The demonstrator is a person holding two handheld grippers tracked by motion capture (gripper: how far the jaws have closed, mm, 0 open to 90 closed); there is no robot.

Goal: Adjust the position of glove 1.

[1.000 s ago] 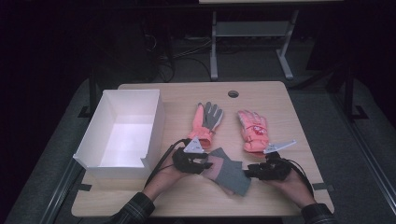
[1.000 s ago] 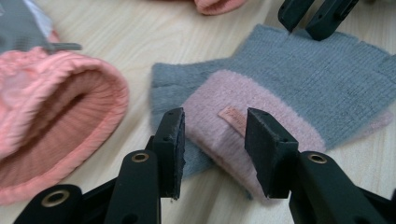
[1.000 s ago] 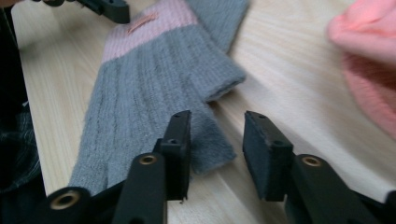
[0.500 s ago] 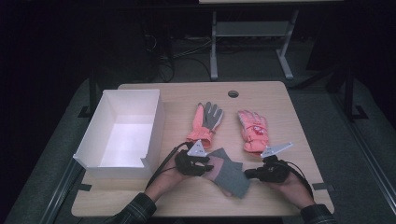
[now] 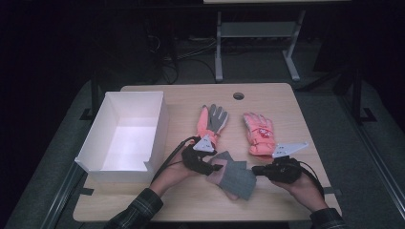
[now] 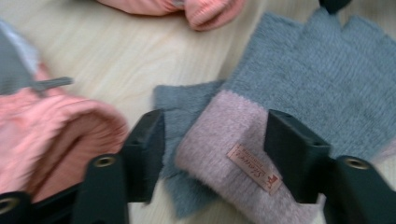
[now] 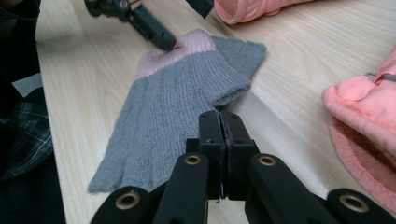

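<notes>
A grey knit glove (image 5: 235,179) with a pink cuff (image 6: 224,140) lies near the table's front edge, between my two grippers. My left gripper (image 5: 216,167) is at the cuff end. Its jaws have just been opening and now stand either side of the cuff (image 7: 177,46) without pressing it. My right gripper (image 5: 255,169) is shut on the glove's side edge (image 7: 231,95), which is lifted a little off the wood. Two pink gloves lie behind: one (image 5: 212,121) with its grey palm up, the other (image 5: 260,133) with its logo side up.
A white open box (image 5: 157,126) stands at the table's left. The wooden table (image 5: 286,100) has a cable hole (image 5: 238,96) at its far edge. The pink gloves' cuffs (image 6: 56,135) (image 7: 364,121) lie close to both grippers. A plaid sleeve (image 5: 136,212) enters at the front left.
My right gripper has closed in on the grey glove's right edge and risen slightly, bunching that side. My left hand has stayed at the cuff.
</notes>
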